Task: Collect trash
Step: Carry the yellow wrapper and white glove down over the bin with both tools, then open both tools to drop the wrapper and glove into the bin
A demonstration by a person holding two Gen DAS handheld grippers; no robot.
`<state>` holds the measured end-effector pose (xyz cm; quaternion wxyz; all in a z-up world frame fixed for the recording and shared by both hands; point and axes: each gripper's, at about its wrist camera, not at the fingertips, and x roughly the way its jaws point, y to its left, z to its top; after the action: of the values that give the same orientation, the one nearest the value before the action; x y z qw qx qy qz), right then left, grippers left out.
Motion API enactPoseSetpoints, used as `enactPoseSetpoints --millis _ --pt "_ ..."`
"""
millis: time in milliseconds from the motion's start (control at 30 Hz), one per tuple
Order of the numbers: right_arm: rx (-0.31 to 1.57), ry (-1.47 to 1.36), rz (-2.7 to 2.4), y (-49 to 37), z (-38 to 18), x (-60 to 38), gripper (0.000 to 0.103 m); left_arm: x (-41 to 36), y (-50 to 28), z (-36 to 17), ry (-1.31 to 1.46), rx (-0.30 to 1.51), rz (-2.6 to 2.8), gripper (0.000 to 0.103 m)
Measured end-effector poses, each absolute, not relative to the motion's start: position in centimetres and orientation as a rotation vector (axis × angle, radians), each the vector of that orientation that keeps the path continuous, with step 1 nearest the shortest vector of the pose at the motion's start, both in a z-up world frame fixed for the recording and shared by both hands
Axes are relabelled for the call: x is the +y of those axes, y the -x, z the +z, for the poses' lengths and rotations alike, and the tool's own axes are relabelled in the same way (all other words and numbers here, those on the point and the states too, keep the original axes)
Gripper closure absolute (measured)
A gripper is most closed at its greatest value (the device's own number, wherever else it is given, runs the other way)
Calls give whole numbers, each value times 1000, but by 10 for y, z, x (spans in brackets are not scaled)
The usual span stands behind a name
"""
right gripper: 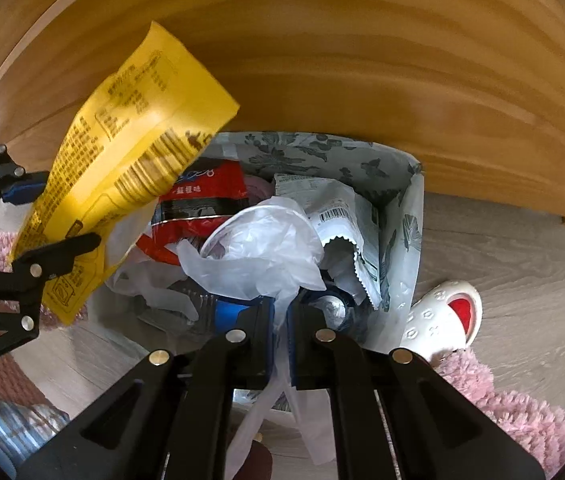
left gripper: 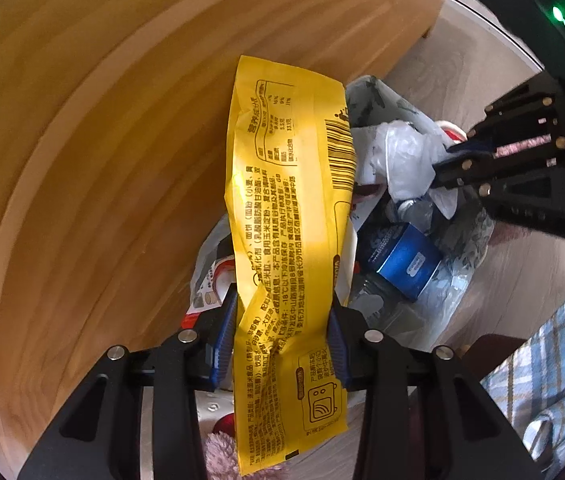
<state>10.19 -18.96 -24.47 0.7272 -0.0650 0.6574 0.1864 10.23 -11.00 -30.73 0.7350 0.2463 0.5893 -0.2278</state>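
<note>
Over a floral-print trash bag (right gripper: 398,216) standing on the floor against a wooden cabinet (right gripper: 322,60), the left gripper (left gripper: 284,344) clamps a yellow snack wrapper (left gripper: 286,220) across its width, the wrapper's long axis running away from the gripper toward the cabinet. The bag's open mouth lies below and to that gripper's right. The right gripper (right gripper: 280,344), nearer the bag and directly above it, is pinched tight on a thin white plastic film (right gripper: 258,248) draped over the trash already inside.
</note>
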Motion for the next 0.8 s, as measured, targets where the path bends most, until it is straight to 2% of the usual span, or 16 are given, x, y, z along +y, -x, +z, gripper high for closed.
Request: enactPoseSetpoints --millis 800 --pt "1638 14 370 -115 -310 -202 98 -142 -121 -375 -584 1427 -601 65"
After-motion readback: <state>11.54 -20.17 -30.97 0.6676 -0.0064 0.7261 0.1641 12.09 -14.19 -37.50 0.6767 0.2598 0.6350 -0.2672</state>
